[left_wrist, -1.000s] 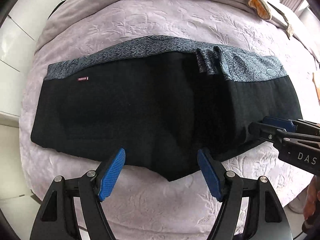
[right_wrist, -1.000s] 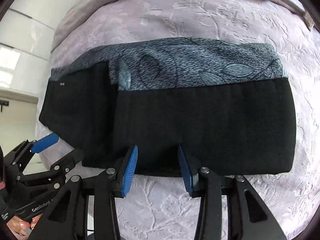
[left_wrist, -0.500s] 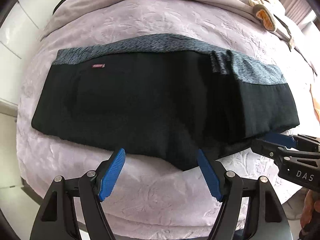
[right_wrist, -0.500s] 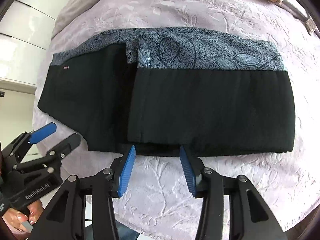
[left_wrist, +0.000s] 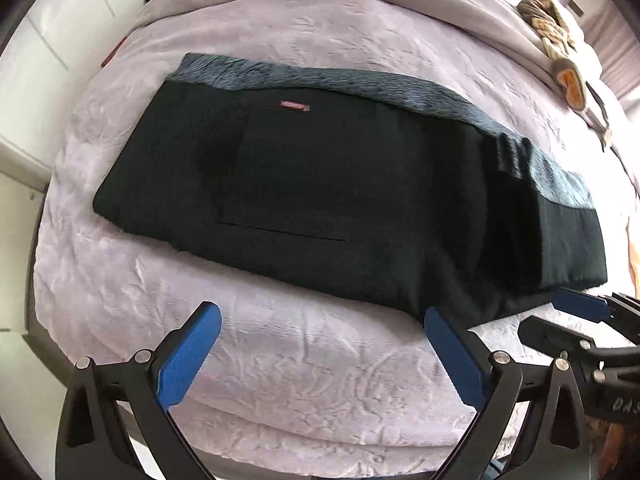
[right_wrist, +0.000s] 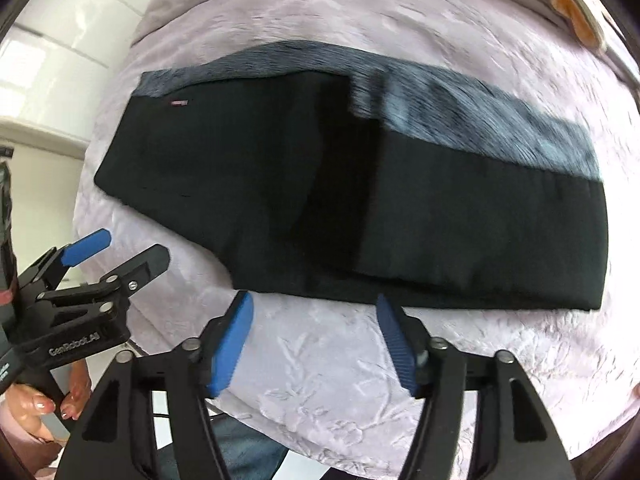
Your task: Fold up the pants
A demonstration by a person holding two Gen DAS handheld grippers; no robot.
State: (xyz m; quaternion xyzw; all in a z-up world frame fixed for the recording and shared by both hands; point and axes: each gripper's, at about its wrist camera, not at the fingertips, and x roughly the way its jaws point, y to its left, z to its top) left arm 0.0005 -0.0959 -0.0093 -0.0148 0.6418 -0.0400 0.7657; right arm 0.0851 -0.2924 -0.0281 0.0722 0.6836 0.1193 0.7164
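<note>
Fingers [left_wrist: 188,356] spread, empty; black pants [left_wrist: 340,200] lie folded, grey-banded.

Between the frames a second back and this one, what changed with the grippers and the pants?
Both grippers backed away from the pants: the left gripper and right gripper, earlier at the near hem, now hover open over bare bedspread. Nothing was gripped or released. The pants stayed folded lengthwise, flat on the bed.
</note>
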